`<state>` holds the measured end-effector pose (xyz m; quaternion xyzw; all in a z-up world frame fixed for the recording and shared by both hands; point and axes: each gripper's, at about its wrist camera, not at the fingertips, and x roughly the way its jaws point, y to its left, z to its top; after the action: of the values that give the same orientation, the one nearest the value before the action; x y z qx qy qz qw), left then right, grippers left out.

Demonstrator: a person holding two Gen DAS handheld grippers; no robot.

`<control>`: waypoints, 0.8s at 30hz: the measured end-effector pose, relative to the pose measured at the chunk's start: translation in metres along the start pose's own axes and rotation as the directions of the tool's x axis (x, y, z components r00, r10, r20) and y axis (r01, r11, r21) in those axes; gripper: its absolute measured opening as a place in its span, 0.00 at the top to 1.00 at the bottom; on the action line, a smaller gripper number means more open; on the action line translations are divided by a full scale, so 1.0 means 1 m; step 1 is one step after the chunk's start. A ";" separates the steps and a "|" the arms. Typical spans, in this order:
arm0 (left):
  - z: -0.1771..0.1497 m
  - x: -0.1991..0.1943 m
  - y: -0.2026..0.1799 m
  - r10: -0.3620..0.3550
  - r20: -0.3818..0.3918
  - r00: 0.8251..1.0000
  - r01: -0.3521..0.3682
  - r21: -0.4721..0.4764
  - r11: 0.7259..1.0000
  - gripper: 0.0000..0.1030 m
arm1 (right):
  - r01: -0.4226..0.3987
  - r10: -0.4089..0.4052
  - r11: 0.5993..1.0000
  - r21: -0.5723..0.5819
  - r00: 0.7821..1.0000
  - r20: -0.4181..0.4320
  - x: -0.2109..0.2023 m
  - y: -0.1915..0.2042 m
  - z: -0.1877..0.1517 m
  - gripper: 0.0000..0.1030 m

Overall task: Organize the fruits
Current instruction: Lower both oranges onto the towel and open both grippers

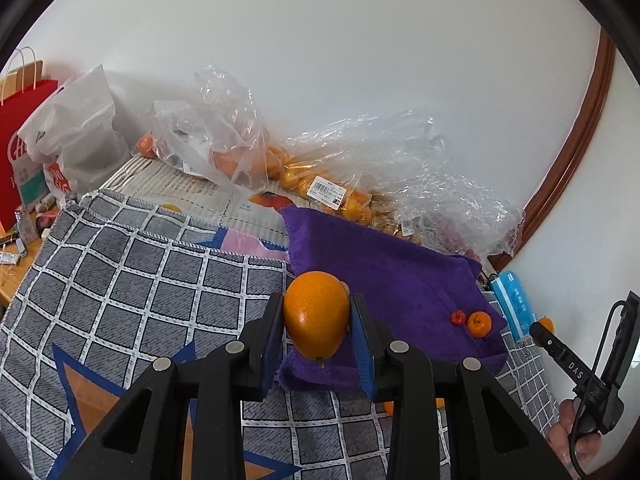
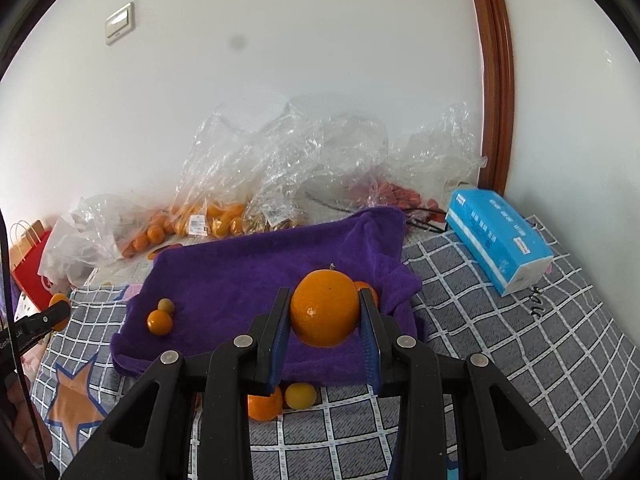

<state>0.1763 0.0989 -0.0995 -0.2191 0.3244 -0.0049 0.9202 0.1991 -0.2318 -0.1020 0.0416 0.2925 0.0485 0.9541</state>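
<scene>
My left gripper (image 1: 317,300) is shut on a large orange (image 1: 316,320), held over the near left corner of a purple towel (image 1: 384,264). A small red fruit (image 1: 458,317) and a small orange (image 1: 479,324) lie on the towel's right side. My right gripper (image 2: 324,292) is shut on another large orange (image 2: 325,312) above the purple towel (image 2: 240,272). On the towel's left lie a small orange (image 2: 160,322) and a dull green fruit (image 2: 165,305). An orange (image 2: 264,404) and a yellow fruit (image 2: 300,395) sit under the fingers, off the towel.
Clear plastic bags of oranges (image 1: 320,188) and other fruit line the wall. A blue tissue pack (image 2: 496,236) lies at the right on the grey checked cloth (image 1: 132,280). A red paper bag (image 1: 16,140) and a white bag (image 1: 76,132) stand at the far left.
</scene>
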 end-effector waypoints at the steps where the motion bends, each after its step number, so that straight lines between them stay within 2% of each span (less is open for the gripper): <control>1: 0.001 0.003 0.000 0.001 -0.007 1.000 -0.001 -0.002 1.000 0.70 | -0.001 0.001 1.000 0.000 1.000 -0.010 0.005 0.000 -0.002 0.69; 13: -0.003 0.053 -0.026 -0.022 -0.095 0.995 0.027 0.048 0.998 0.70 | 0.010 -0.009 1.000 0.020 0.997 -0.079 0.066 -0.013 -0.014 0.69; 20: -0.017 0.068 -0.032 -0.030 -0.112 0.993 0.043 0.108 0.993 0.70 | 0.040 -0.037 0.999 0.026 0.994 -0.104 0.081 -0.020 -0.021 0.69; 24: -0.016 0.069 -0.029 -0.065 -0.115 0.991 0.074 0.077 0.994 0.70 | 0.050 -0.047 0.998 0.027 0.993 -0.106 0.085 -0.020 -0.025 0.69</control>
<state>0.2252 0.0556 -0.1393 -0.1919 0.3672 -0.0623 0.9080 0.2563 -0.2403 -0.1715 0.0461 0.3441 0.0229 0.9375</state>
